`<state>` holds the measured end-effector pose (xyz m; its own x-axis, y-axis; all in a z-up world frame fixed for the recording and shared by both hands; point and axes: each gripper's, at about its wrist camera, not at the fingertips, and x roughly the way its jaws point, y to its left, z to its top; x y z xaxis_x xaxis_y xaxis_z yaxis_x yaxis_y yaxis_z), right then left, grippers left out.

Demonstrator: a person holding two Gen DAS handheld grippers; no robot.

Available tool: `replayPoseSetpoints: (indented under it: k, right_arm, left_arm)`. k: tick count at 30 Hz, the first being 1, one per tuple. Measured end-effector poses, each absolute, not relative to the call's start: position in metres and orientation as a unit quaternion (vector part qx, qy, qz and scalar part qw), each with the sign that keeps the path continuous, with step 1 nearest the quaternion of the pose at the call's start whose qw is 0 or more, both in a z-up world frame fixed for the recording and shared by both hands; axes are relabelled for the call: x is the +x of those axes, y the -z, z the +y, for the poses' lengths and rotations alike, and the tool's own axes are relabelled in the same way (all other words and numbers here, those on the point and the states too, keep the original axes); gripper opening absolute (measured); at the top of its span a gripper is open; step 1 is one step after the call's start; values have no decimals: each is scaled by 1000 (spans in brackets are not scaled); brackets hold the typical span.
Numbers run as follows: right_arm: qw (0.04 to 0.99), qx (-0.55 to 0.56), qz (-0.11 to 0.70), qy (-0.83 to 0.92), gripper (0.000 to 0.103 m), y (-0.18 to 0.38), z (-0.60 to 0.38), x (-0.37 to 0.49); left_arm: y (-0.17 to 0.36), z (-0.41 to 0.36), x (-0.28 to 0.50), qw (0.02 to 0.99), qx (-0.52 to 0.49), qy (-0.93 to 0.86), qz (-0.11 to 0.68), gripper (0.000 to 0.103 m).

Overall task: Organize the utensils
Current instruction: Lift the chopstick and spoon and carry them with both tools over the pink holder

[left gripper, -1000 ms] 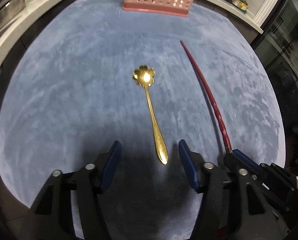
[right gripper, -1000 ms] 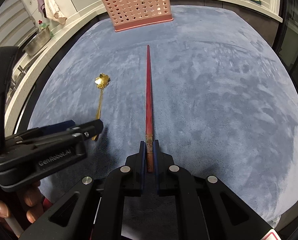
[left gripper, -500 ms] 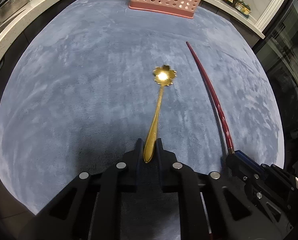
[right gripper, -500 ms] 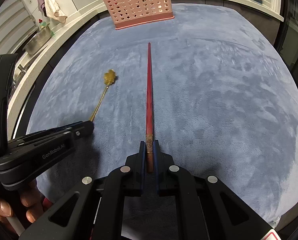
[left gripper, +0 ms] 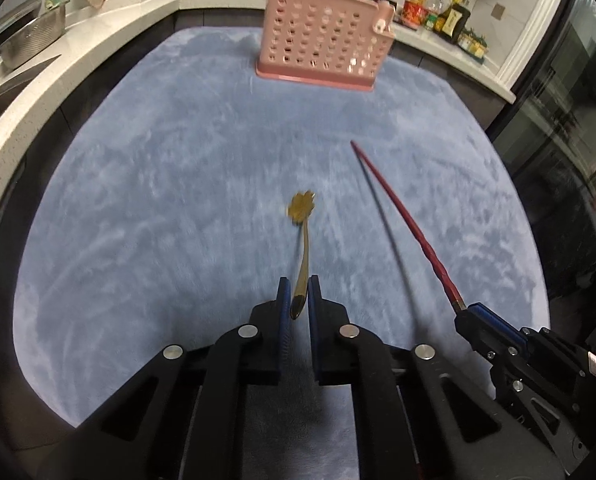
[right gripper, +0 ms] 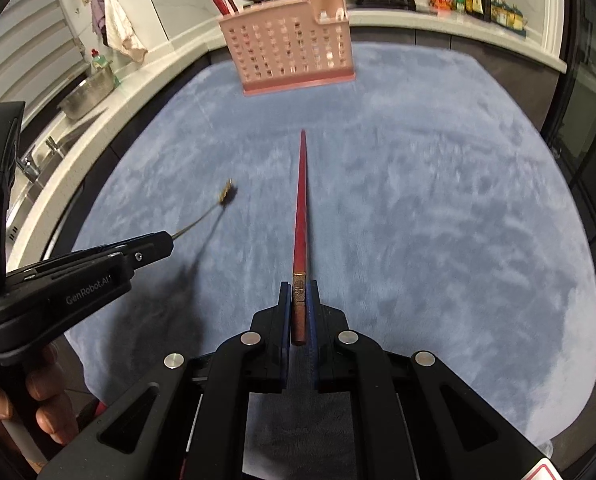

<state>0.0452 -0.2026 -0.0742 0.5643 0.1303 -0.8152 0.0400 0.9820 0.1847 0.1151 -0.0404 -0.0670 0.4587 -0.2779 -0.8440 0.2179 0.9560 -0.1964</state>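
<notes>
blue mat (left gripper: 170, 208) bears pink basket (left gripper: 321, 50); left jaws grip gold spoon (left gripper: 302, 240), right jaws red chopstick (right gripper: 301, 216).

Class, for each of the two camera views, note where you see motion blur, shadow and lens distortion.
Left wrist view: the gold spoon and blue mat are motion-smeared; the counter edge bows from fisheye.
Right wrist view: the pink basket is soft, the red chopstick sharper; the left tool casts a dark shadow on the mat.
</notes>
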Motion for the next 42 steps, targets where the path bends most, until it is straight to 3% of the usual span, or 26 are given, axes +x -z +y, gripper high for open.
replayPoseSetpoints:
  k: [3,20,42]
  right_arm:
    - [888,96,448,-25,7,58,-208,48]
    - [927,131,350,-30,7,-32,-243,98]
    - [963,165,205,-63,7,-161,-269,242]
  left_arm:
    - [55,-38,121,856,-40,147,494,1]
    - [-26,-38,170,890,-38,157,426,1]
    - [-154,-53,318,924,-63,186,328,1]
